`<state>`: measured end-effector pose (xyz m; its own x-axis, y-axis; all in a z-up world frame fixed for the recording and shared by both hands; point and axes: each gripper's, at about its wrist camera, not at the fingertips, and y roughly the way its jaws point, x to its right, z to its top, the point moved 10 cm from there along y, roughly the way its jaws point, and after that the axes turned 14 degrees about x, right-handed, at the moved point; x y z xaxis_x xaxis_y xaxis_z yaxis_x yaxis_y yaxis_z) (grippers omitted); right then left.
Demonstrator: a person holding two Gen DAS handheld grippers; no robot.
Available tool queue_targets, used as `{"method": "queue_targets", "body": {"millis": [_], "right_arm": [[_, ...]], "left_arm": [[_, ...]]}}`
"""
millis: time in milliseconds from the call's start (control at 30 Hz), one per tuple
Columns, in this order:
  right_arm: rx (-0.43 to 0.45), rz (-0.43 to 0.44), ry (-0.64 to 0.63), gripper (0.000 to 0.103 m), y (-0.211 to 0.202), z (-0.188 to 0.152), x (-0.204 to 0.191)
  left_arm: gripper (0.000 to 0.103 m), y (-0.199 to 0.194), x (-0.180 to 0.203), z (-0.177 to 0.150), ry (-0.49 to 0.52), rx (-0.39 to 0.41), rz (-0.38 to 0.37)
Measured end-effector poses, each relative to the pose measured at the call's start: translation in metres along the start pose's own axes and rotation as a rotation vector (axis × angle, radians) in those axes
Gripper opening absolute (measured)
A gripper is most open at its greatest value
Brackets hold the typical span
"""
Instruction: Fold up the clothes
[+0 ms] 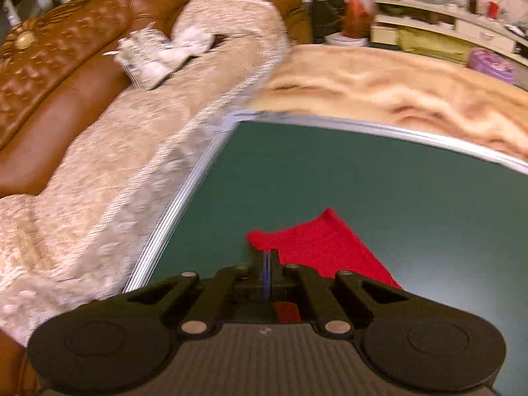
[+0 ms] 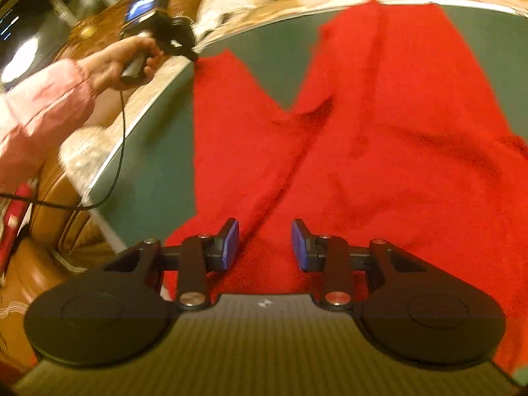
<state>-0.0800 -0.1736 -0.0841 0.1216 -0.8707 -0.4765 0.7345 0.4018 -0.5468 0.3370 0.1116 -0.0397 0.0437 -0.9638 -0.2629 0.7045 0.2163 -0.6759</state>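
the right gripper [image 2: 265,244] hovers with its jaws spread over the near part of the red garment [image 2: 379,165], probably ready to take the cloth for a fold. the garment lies on the green table [image 2: 158,165], its two long parts going to the far edge. at the far left corner, the left gripper [image 1: 267,264] has its jaws pressed together, pinching the end of one part, i think to carry it over.

Green table top [image 1: 379,198] with a metal edge trim [image 1: 171,211]. Brown leather sofa [image 1: 66,76] alongside it, draped in a beige woven throw [image 1: 138,138]; white crumpled items [image 1: 158,52] sit on the throw. Cluttered white shelf unit [image 1: 455,23] at far right, purple container [image 1: 491,66] below it.
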Motion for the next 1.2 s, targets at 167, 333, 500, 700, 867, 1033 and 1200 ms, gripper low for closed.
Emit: {"method": "queue_targets", "body": {"millis": [167,333,500,700,867,1033,1200], "right_arm": [[-0.075,0.096,-0.057,0.041,0.011,-0.016,-0.03],[-0.099,0.129,-0.09,0.041,0.014,-0.022,-0.043],[-0.103,0.096,-0.074,0.041,-0.001,-0.026,-0.026],[-0.013,-0.051,0.008,0.041,-0.059,-0.009,0.036],[0.064,-0.302,0.032,0.041,-0.114,0.014,0.105],[0.032,-0.414,0.012,0.041,-0.142,0.008,0.139],[-0.099,-0.416,-0.176,0.041,-0.144,-0.02,0.12]], "left_arm": [[0.0,0.01,-0.053,-0.01,-0.004,-0.013,0.094],[0.0,0.02,-0.088,-0.014,-0.02,-0.024,0.139],[0.0,0.027,-0.1,-0.018,-0.044,-0.033,0.149],[0.009,0.019,-0.093,-0.029,-0.033,-0.021,0.122],[0.019,-0.034,-0.073,-0.037,-0.014,0.036,0.052],[0.032,-0.131,-0.013,-0.077,0.058,0.113,-0.212],[0.041,-0.238,0.072,-0.171,0.126,0.064,-0.619]]}}
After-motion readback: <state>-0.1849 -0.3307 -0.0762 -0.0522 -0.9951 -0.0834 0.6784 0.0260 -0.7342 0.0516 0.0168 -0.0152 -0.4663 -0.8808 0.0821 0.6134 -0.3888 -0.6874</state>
